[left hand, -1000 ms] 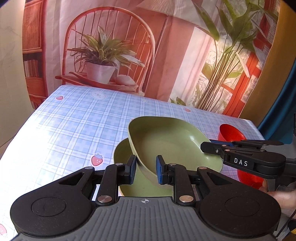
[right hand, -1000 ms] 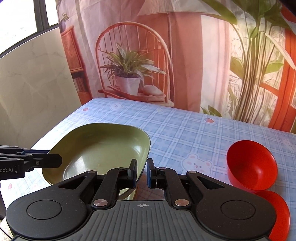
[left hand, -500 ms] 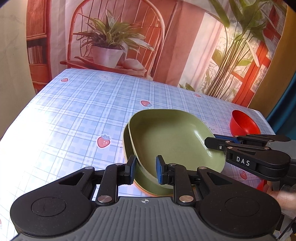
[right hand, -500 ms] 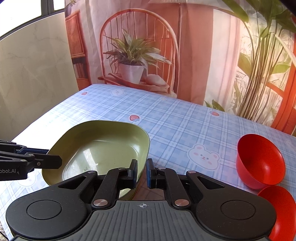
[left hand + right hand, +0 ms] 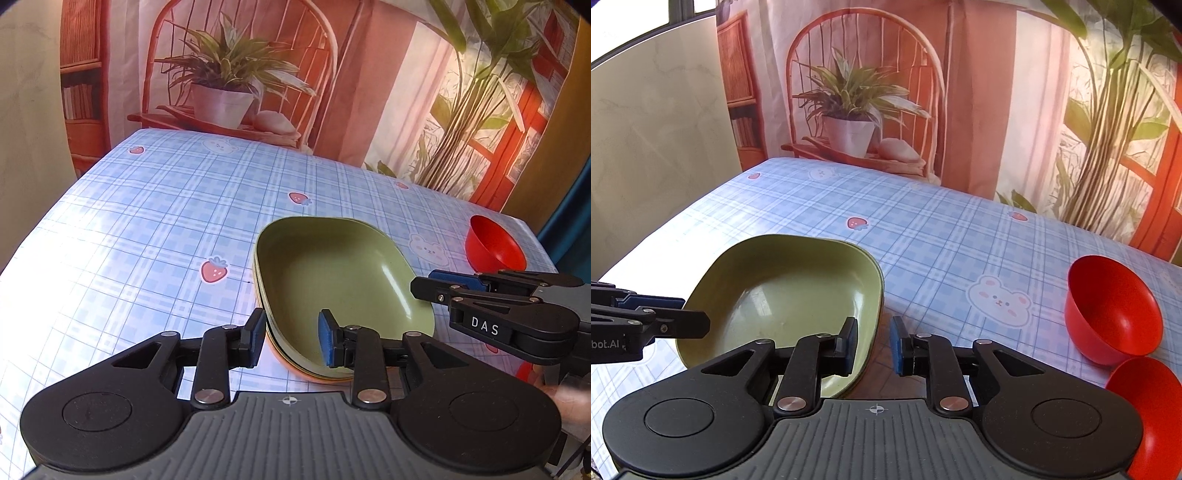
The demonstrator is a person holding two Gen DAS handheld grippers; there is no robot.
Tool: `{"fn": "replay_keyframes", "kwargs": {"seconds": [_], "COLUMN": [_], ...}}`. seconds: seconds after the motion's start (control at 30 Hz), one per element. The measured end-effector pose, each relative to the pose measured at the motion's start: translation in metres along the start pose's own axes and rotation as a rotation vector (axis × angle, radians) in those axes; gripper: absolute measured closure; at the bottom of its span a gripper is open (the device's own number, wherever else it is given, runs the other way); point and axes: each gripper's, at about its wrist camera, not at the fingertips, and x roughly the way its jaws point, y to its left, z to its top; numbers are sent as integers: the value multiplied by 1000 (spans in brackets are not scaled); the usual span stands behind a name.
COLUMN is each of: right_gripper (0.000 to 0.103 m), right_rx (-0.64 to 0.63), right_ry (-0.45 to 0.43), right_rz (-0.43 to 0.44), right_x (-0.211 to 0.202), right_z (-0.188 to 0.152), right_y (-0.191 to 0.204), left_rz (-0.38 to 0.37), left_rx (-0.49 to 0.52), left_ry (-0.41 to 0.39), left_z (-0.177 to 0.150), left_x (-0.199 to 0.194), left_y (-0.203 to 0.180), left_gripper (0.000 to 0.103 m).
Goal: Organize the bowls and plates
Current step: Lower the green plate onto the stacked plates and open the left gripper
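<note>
A green squarish plate (image 5: 332, 273) lies stacked on other plates, with an orange edge showing at the bottom of the stack (image 5: 314, 373). It also shows in the right wrist view (image 5: 790, 291). My left gripper (image 5: 291, 341) is open, its jaws straddling the plate's near rim. My right gripper (image 5: 873, 345) is open, its jaws straddling the plate's right rim; it also shows in the left wrist view (image 5: 439, 286). Two red bowls (image 5: 1112, 306) (image 5: 1145, 413) sit to the right.
The table has a blue checked cloth (image 5: 166, 206) with strawberry and bear prints. A backdrop printed with a chair and plants (image 5: 229, 85) hangs behind its far edge. The table's near edge runs just under the right gripper (image 5: 871, 384).
The green plate was held tilted above the stack by both grippers. It now rests flat on the stack, and both grippers have opened and let go of its rim.
</note>
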Motion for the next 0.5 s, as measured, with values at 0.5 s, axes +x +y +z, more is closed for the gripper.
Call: {"fn": "replay_keyframes", "kwargs": {"seconds": [0.5], "right_gripper": [85], "right_rx": [44], "right_ry": [-50], "right_rz": [-15], "right_x": [-40], "right_z": [-5], "right_y": [-29], "left_rz": [-33], "left_rx": [17], "left_ry": [-41], "left_z": [14], "left_x": [-12], "left_y": [-30], "left_gripper": [59]}}
